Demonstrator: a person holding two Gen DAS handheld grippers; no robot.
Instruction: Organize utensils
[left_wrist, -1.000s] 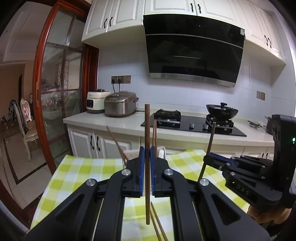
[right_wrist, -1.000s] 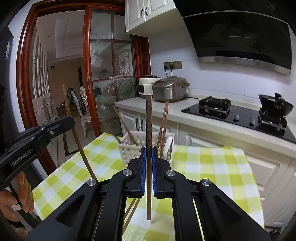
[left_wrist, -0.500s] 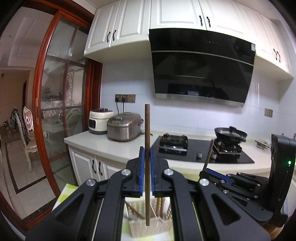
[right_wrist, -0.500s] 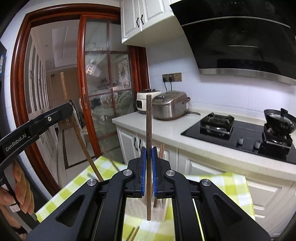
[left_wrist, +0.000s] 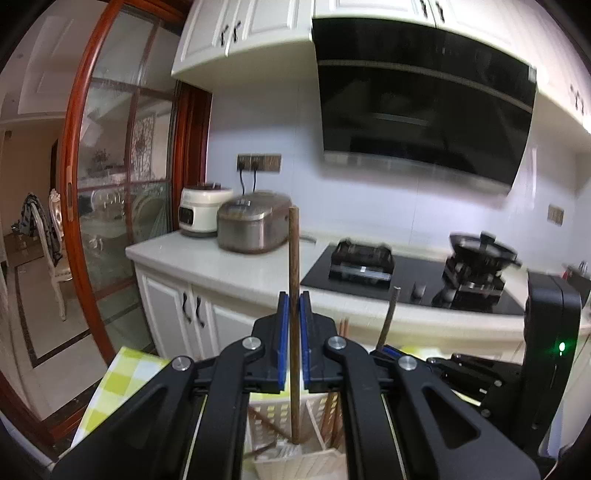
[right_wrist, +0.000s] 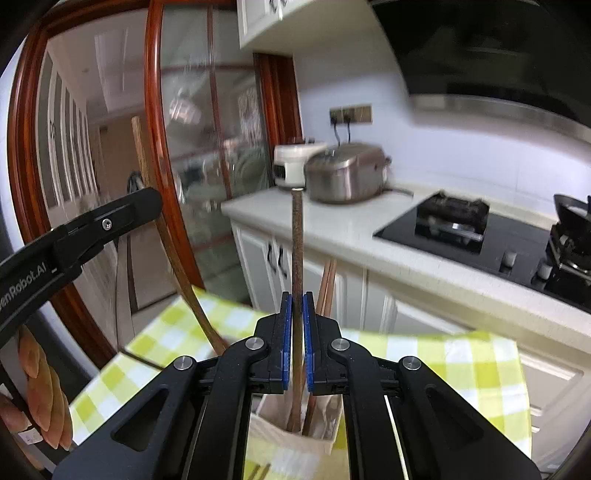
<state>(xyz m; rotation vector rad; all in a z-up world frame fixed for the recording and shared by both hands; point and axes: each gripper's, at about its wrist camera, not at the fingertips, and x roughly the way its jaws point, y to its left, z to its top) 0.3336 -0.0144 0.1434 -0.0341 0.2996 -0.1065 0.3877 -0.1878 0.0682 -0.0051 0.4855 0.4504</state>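
- Left wrist view: the left tool clenched a dark brown wooden chopstick upright, its lower tip inside the white slotted plastic basket.
- The right tool clenched another upright brown chopstick over that basket on the yellow-checked desk.

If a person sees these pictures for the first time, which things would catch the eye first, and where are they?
First come the brown chopsticks, one standing upright in each pair of tongs: the left tongs are shut on the left chopstick, the right tongs on the right chopstick. Below their tips sits the white slotted basket, already holding other chopsticks, on the yellow checked cloth.
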